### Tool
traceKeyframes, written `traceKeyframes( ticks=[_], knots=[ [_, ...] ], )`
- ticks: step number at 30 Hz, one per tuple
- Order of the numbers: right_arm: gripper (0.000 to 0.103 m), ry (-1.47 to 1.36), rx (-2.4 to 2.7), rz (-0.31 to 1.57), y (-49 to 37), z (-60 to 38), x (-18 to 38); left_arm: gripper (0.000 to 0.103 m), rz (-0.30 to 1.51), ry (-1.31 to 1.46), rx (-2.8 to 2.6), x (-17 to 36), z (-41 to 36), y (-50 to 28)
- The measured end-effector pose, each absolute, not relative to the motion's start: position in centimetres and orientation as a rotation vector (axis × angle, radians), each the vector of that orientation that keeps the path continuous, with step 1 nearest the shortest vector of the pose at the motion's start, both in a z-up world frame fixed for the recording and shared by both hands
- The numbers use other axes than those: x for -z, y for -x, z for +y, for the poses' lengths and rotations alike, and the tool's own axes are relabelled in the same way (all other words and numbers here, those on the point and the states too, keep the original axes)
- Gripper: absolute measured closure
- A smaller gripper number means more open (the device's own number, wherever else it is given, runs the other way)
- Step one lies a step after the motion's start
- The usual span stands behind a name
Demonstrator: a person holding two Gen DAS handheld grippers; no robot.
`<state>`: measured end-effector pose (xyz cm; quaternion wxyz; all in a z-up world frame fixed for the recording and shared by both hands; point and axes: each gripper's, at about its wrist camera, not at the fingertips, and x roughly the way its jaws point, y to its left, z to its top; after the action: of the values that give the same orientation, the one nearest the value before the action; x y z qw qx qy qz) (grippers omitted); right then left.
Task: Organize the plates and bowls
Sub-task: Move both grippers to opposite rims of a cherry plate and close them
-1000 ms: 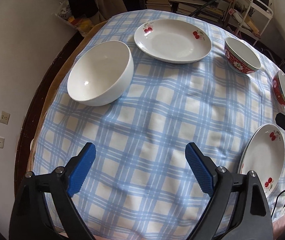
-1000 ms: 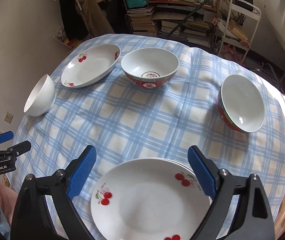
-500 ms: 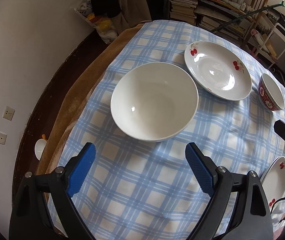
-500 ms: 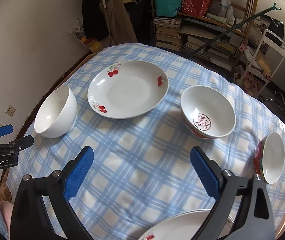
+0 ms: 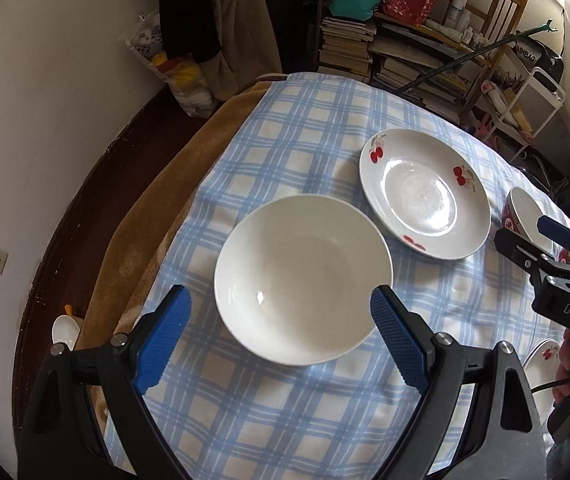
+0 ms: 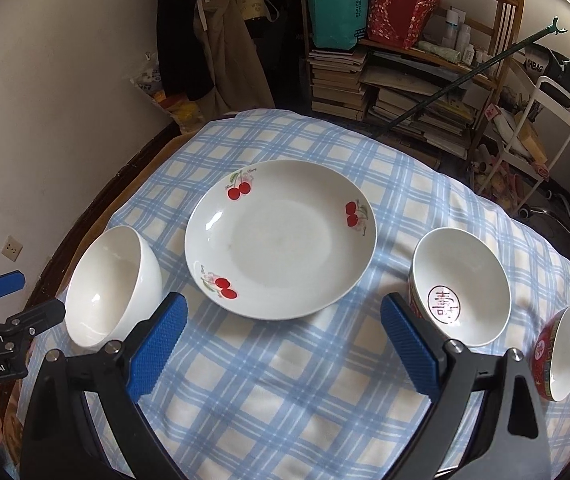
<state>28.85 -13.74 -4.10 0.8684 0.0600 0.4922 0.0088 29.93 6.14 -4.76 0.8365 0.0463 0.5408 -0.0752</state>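
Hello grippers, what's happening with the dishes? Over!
Left gripper open above white bowl. Right gripper open, empty, before cherry plate. Nothing blocking.

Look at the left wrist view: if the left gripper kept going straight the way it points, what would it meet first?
Most likely the white bowl, which lies just ahead between the open left gripper fingers; depth is hard to judge, so it could meet the near rim or the tablecloth just short of it.

Cluttered home room: book-stacked shelves, hanging clothes, checked tablecloth.
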Motion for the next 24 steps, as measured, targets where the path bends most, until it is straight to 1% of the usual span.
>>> traceKeyframes(
  ticks=[5,9,12,14,15,16,18,21,24],
  knots=[
    [0.001,-0.138,0.016,1.036,-31.1,-15.3,4.2,0.013,1.114,-0.096,0.181,3.7,4.9,-33.1],
    [0.002,-0.152,0.041,1.052,-33.4,-16.8,4.6,0.013,1.120,-0.088,0.206,3.8,3.5,-35.9],
    [0.008,-0.168,0.057,1.076,-35.3,-18.1,5.1,0.013,1.139,-0.088,0.215,4.6,2.5,-37.9],
    [0.008,-0.180,0.052,1.099,-36.5,-18.9,5.7,0.013,1.170,-0.073,0.226,5.6,1.9,-39.1],
    [0.011,-0.177,0.052,1.114,-37.0,-19.1,6.1,0.013,1.195,-0.056,0.234,6.3,1.7,-39.7],
    [0.016,-0.173,0.056,1.128,-37.5,-19.3,6.5,0.013,1.219,-0.034,0.238,7.1,1.6,-40.3],
    [0.022,-0.171,0.058,1.164,-38.4,-19.7,7.5,0.013,1.259,0.001,0.229,8.5,1.4,-41.4],
    [0.026,-0.165,0.063,1.187,-39.3,-20.2,8.6,0.013,1.280,0.015,0.221,9.7,0.9,-42.3],
    [0.037,-0.185,0.077,1.199,-39.6,-20.8,9.5,0.013,1.283,-0.012,0.220,10.3,0.1,-42.7]
  ],
)
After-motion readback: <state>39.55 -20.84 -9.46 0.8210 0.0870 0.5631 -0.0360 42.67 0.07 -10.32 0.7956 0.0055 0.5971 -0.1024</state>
